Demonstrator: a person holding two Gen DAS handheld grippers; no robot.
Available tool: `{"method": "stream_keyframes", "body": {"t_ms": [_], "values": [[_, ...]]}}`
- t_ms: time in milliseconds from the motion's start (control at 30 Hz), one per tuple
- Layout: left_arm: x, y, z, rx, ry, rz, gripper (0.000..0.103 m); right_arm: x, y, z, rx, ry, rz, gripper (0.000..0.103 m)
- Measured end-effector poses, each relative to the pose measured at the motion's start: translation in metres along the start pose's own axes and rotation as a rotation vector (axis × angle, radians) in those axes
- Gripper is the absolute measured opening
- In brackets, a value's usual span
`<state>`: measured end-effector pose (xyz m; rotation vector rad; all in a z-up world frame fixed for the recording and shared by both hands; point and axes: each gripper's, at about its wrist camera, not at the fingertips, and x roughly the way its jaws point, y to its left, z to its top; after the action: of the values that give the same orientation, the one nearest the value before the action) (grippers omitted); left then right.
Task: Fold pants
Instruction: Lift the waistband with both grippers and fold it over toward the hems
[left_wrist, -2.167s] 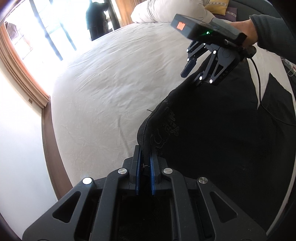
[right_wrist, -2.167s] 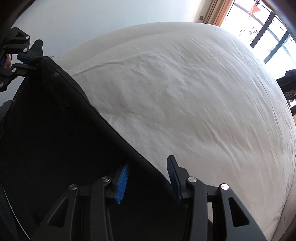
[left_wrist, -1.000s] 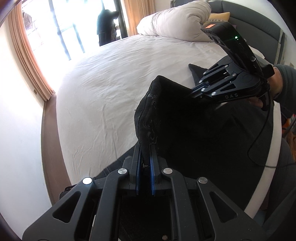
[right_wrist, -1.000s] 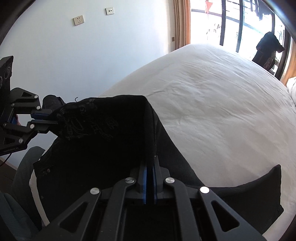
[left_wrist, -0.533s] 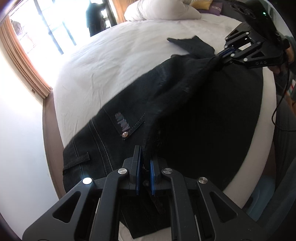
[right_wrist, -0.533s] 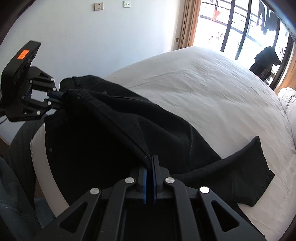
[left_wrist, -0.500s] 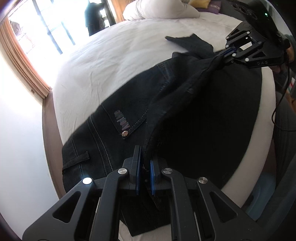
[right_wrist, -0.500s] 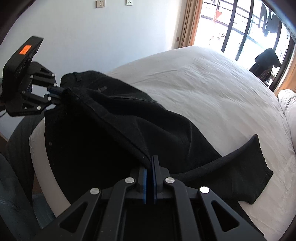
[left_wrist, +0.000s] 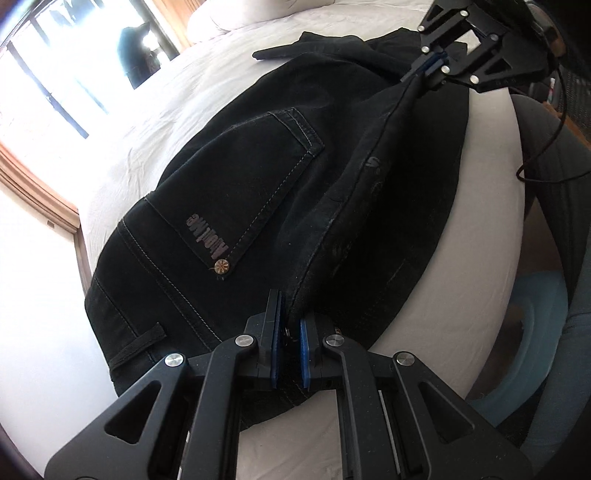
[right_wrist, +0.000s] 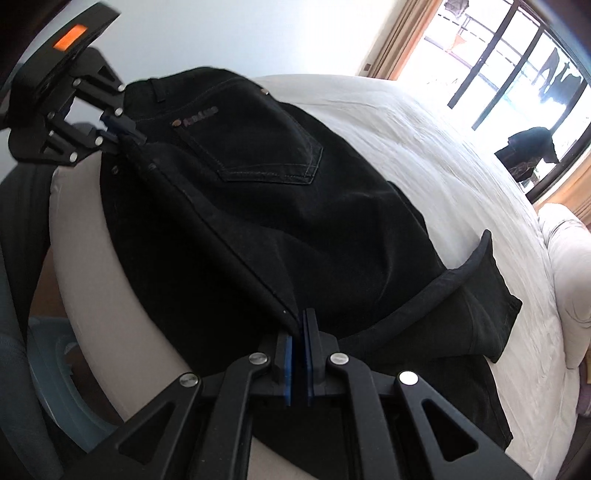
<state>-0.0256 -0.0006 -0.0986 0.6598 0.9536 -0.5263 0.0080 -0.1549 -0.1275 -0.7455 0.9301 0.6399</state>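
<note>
Black denim pants (left_wrist: 258, 177) lie on the white bed (left_wrist: 192, 85), one half folded over the other, back pocket (left_wrist: 255, 206) up. My left gripper (left_wrist: 290, 350) is shut on the waistband end of the near edge. My right gripper (right_wrist: 297, 358) is shut on the same edge farther along the leg. The edge is stretched taut between them, near the bed's side. In the right wrist view the pants (right_wrist: 295, 221) spread ahead, a leg end (right_wrist: 491, 295) folded back at the right. The right gripper also shows in the left wrist view (left_wrist: 428, 70), the left gripper in the right wrist view (right_wrist: 122, 134).
The bed's rounded side edge (left_wrist: 491, 206) runs just beside the pants. A pale blue round object (left_wrist: 528, 332) sits on the floor below. Pillows (left_wrist: 258, 11) lie at the far end. A window with curtains (right_wrist: 480, 55) is beyond the bed.
Both grippers have carried the held edge down and toward the bed's side. The pants now lie flatter, with the back pocket spread out on top.
</note>
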Motion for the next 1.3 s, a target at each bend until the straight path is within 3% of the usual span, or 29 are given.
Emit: {"method": "stream_keyframes", "body": {"t_ms": [367, 667, 1067, 1100, 1133, 1167, 1233, 1267, 1300], "values": [[-0.009, 0.007, -0.008, 0.073, -0.004, -0.053, 0.007, 0.016, 0.035, -0.019, -0.059, 0.046, -0.037, 0.006], [-0.007, 0.010, -0.014, 0.114, 0.001, -0.056, 0.007, 0.024, 0.040, -0.019, -0.047, 0.051, -0.046, 0.006], [0.003, 0.004, -0.018, 0.065, -0.021, -0.053, 0.012, 0.027, 0.040, -0.038, -0.025, 0.061, -0.035, 0.008], [0.002, 0.005, -0.018, 0.055, -0.018, -0.046, 0.015, 0.027, 0.040, -0.038, -0.023, 0.061, -0.043, 0.008], [0.001, 0.006, -0.018, 0.043, -0.011, -0.035, 0.027, 0.027, 0.040, -0.038, -0.015, 0.058, -0.046, 0.010], [-0.001, 0.009, -0.018, 0.029, -0.003, -0.026, 0.059, 0.026, 0.038, -0.038, 0.002, 0.054, -0.046, 0.011], [-0.009, 0.015, -0.019, -0.009, -0.013, -0.062, 0.098, 0.024, 0.029, -0.039, 0.058, 0.048, -0.034, 0.018], [-0.015, 0.018, -0.020, -0.030, -0.025, -0.086, 0.097, 0.023, 0.027, -0.039, 0.080, 0.043, -0.028, 0.023], [-0.019, 0.022, -0.019, -0.049, -0.024, -0.092, 0.097, 0.020, 0.024, -0.039, 0.100, 0.033, -0.023, 0.036]]}}
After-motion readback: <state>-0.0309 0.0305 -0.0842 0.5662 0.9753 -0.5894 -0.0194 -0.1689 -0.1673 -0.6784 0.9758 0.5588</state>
